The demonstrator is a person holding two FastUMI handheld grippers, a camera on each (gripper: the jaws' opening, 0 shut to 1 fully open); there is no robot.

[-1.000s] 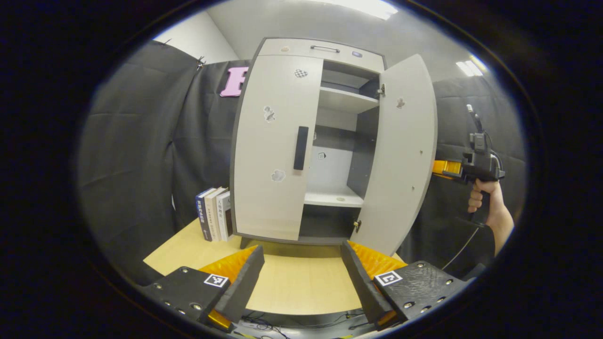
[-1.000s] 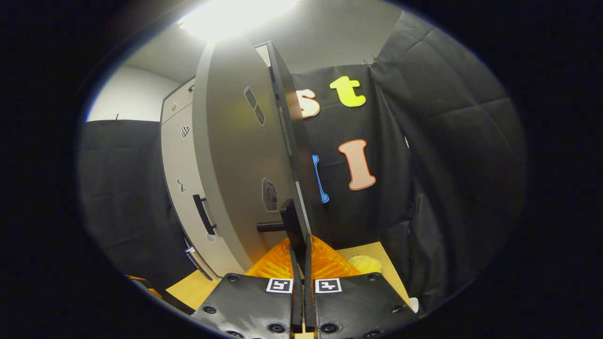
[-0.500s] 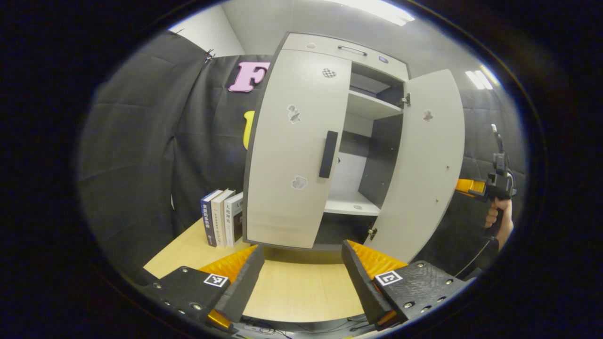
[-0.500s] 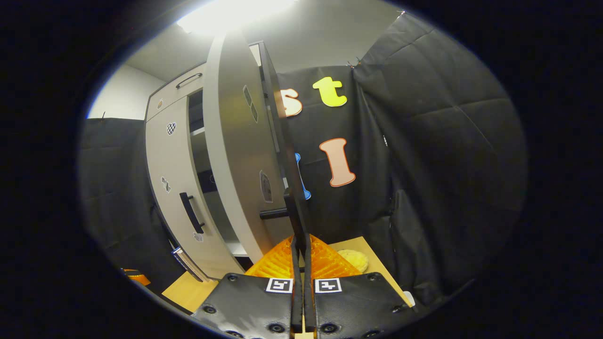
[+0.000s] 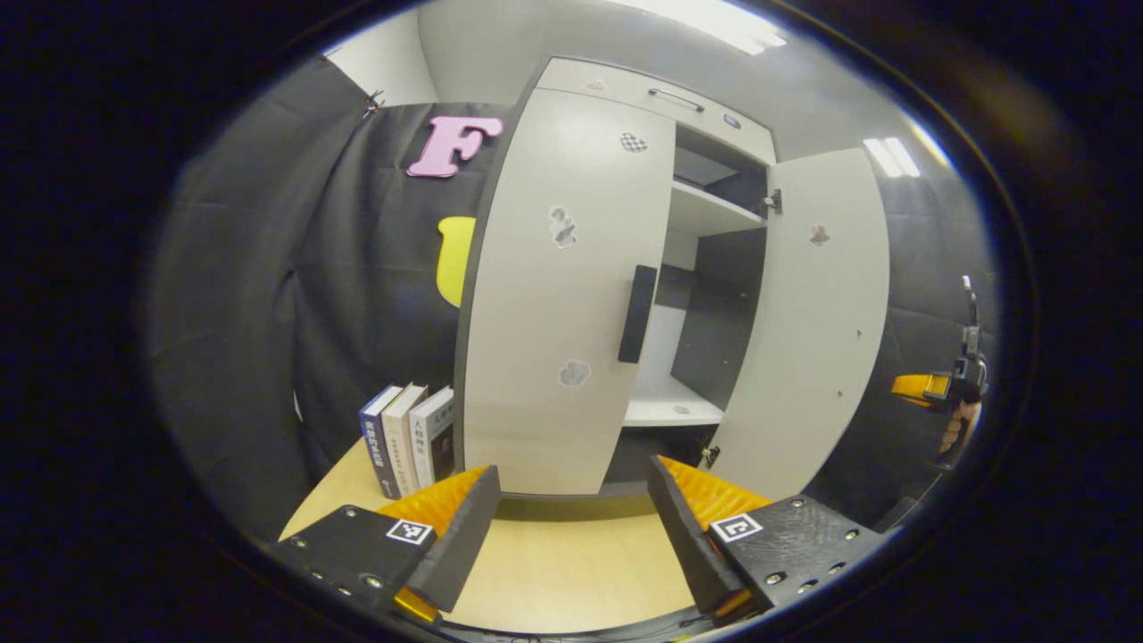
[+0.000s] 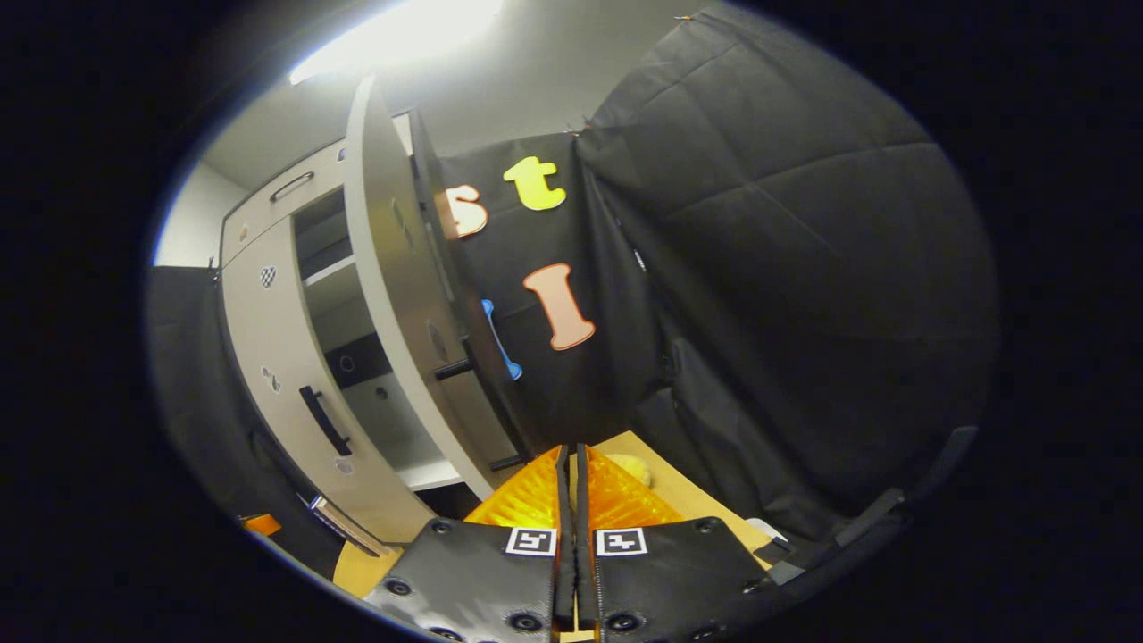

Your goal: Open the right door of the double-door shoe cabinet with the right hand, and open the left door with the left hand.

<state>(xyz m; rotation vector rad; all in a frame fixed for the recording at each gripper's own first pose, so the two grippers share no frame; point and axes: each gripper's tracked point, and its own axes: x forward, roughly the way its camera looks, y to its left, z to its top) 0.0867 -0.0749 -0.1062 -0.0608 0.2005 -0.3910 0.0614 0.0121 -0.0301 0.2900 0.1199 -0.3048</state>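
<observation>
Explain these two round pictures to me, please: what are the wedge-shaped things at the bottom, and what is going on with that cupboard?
Each picture comes from a camera riding on a hand-held gripper. The wedges are its two fingers. In the left gripper view, the left gripper is open, facing the closed left door and its handle. The right door stands open. Far right, a hand holds the other gripper. In the right gripper view, the right gripper is shut, holding nothing. Books stand on the table.

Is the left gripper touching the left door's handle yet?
Apart. In the left gripper view the left gripper is open low over the table, while the handle sits well above and beyond its fingertips on the closed left door.
</observation>
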